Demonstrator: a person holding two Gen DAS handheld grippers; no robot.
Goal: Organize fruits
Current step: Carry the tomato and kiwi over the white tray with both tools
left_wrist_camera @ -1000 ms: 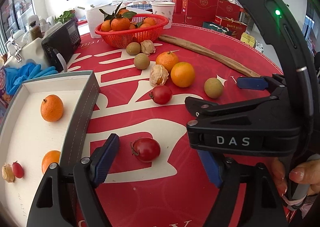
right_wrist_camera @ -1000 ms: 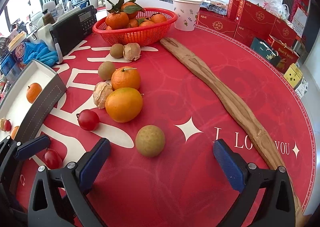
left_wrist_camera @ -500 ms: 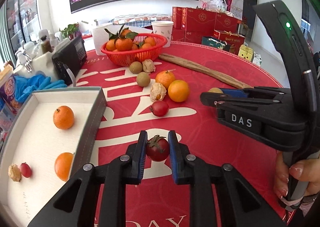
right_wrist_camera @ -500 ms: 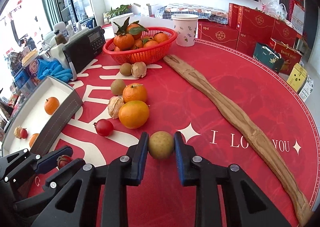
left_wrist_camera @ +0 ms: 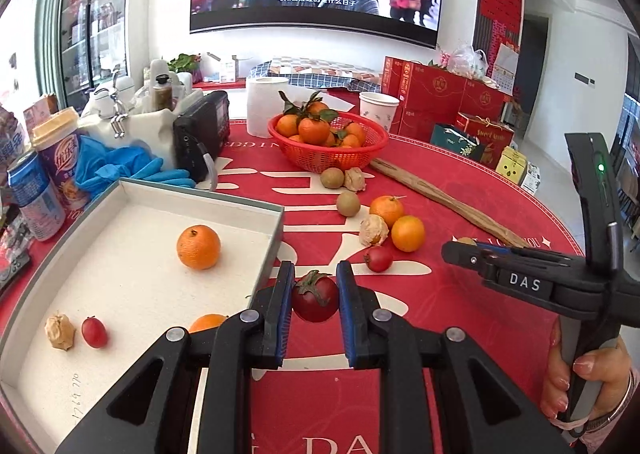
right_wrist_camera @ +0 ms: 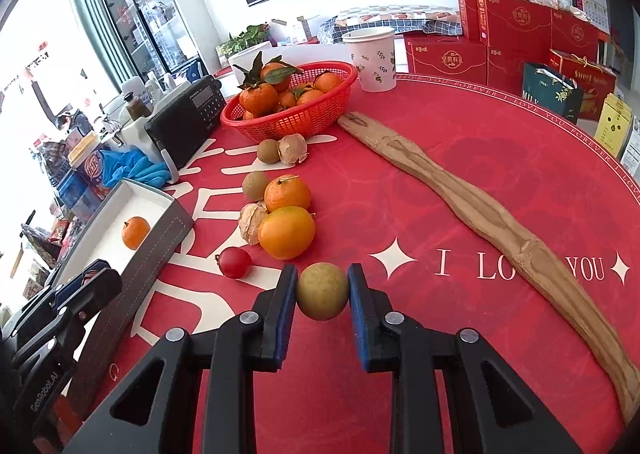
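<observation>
Fruit is what I'm sorting: my left tool [left_wrist_camera: 314,290] is clamped on a small dark red tomato [left_wrist_camera: 315,297], held just off the near corner of the white tray [left_wrist_camera: 256,207], and my right tool [right_wrist_camera: 322,294] is clamped on a round brown-green fruit [right_wrist_camera: 322,291], well to the right of the tray. Inside the tray I can see an orange [left_wrist_camera: 199,247], a small red fruit [left_wrist_camera: 94,331], a dried husk [left_wrist_camera: 60,331] and part of a second orange behind the left tool. The rest of the loose fruit lies on the red table [right_wrist_camera: 500,158] between the tray and the red basket [left_wrist_camera: 332,158].

My worries from here: the tomato is soft and smooth, so too hard a squeeze could split it, and too light a one could let it slip and roll away across the table. The tray's grey wall stands right beside the left tool, and I could clip it if I come in low. Both tools would head for the same tray, so they may collide. A round fruit dropped from height could roll and knock the others.
</observation>
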